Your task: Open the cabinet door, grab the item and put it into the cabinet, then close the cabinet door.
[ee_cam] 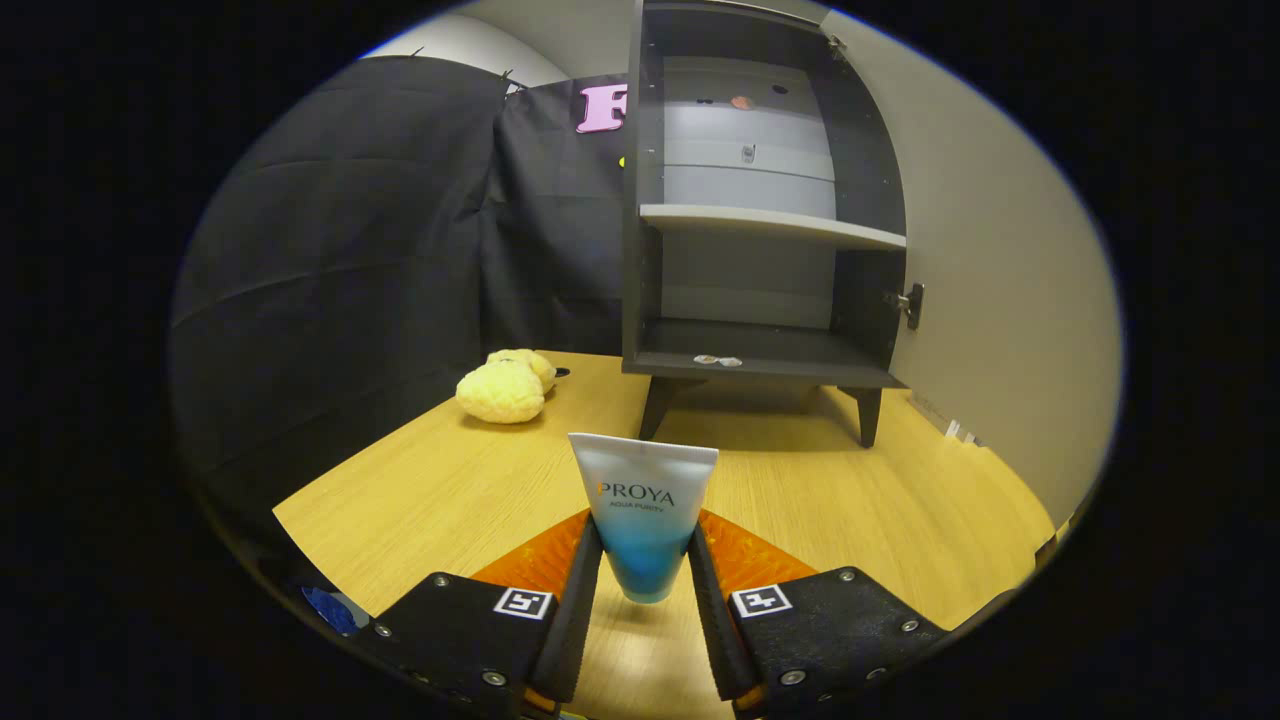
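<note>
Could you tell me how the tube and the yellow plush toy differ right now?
The tube stands upright, clamped between the hand-held gripper fingers; the yellow plush toy lies loose, far beyond them. The tube is smooth, white fading to blue; the toy is fuzzy and lumpy. Neither is in the open cabinet.

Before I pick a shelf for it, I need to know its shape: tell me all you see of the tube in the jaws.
The tube is soft-looking plastic, white at its wide flat crimped end, fading to blue at the narrow end. It stands upright, crimp up, narrow end down, seemingly lifted off the table. The gripper is shut on its lower half, one jaw on each side. The open cabinet lies beyond it.
</note>
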Demonstrator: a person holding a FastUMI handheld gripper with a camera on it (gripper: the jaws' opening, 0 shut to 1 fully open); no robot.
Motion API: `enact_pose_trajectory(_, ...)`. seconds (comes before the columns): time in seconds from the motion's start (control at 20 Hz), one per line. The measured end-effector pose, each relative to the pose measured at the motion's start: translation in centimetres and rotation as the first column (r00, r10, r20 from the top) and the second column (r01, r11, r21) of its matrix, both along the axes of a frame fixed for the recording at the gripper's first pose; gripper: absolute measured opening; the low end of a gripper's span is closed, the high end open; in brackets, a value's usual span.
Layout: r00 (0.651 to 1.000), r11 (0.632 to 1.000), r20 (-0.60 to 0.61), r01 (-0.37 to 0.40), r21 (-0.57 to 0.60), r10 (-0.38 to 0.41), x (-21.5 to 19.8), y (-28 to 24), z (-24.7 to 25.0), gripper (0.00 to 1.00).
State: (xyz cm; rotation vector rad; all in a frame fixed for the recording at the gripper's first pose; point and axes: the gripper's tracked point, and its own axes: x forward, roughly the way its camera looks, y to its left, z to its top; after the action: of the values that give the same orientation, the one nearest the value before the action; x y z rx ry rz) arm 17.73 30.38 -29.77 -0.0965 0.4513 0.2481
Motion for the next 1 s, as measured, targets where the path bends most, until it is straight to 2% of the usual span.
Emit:
enact_pose_trajectory(0.6,0.993,1.000,0.119,0.001,0.013,-0.003,10.8,-2.3,11.8,0.51)
enact_pose_trajectory(1.0,0.987,0.998,0.151,-0.055,-0.004,0.055,17.4,-2.5,18.2,0.51)
